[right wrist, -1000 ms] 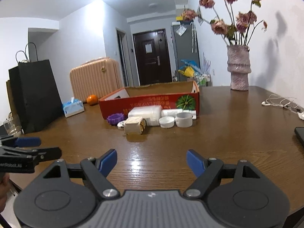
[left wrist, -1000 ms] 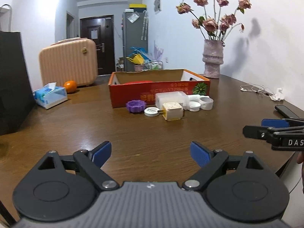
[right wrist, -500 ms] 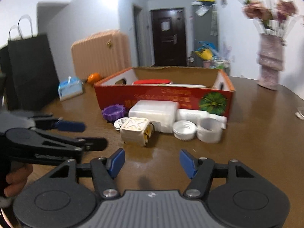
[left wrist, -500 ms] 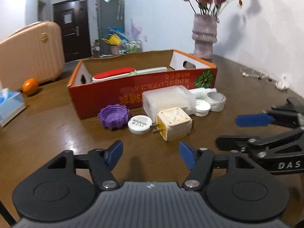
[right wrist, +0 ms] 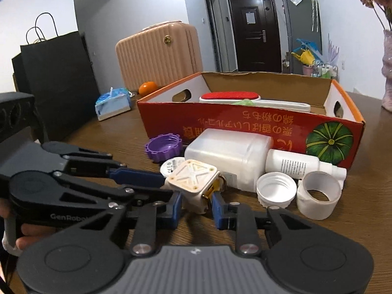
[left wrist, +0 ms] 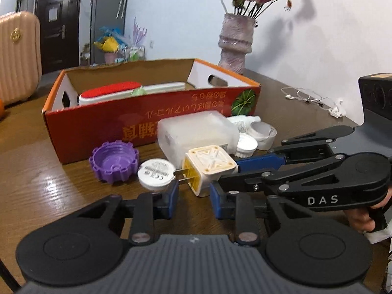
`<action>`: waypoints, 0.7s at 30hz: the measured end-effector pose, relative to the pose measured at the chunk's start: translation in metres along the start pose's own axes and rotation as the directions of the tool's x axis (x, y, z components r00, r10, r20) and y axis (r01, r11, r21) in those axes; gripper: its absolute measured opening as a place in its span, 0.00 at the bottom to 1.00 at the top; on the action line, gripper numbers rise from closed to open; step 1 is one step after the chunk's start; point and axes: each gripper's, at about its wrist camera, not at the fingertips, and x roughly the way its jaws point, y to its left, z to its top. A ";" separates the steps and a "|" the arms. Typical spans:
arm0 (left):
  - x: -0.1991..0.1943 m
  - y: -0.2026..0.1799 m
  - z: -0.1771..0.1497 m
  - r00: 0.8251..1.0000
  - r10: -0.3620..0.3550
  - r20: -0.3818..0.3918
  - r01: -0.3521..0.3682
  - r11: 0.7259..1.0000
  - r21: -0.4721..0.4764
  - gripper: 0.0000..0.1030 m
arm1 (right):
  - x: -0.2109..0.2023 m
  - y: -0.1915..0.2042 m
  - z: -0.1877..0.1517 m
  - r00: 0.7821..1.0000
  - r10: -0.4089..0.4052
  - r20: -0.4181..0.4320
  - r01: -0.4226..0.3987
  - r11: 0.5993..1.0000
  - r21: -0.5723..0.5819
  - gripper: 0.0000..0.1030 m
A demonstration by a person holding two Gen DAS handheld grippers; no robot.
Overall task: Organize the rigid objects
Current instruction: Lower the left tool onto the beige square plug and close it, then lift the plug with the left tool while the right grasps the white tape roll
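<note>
While both grippers converge on the cream plug adapter (left wrist: 208, 169) lying on the table (left wrist: 49, 196) before the red box (left wrist: 147, 120), left gripper (left wrist: 193, 197) and right gripper (right wrist: 196, 207) bracket it unclenched, so pinching it comes next.

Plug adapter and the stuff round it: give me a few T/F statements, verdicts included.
1. The cream plug adapter lies on the table, outside the orange box. True.
2. The purple cap lies inside the box. False: it lies on the table in front of the box.
3. Both tools, left tool and right tool, have open fingers either side of the adapter. True.
4. The box holds nothing. False: a red-topped white item lies in it.
5. The white cap lies open side up. True.
</note>
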 end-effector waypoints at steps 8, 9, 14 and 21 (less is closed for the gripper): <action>-0.039 -0.022 -0.013 0.993 -0.098 0.072 0.103 0.993 -0.057 0.30 | -0.033 0.026 -0.022 0.999 0.036 0.001 -0.036 0.999 -0.015 0.04; -0.046 -0.021 -0.018 0.990 -0.120 0.076 0.127 0.987 -0.099 0.44 | -0.040 0.030 -0.027 0.999 0.047 0.006 -0.047 0.999 -0.009 0.04; -0.052 -0.030 -0.020 0.996 -0.073 0.049 0.081 0.973 -0.215 0.78 | -0.063 0.058 -0.056 0.993 0.120 0.004 -0.119 0.990 -0.078 0.07; 0.003 -0.047 0.010 0.986 0.145 -0.076 -0.161 0.941 -0.298 0.87 | -0.098 0.018 -0.062 0.986 -0.158 0.061 0.151 0.983 0.106 0.19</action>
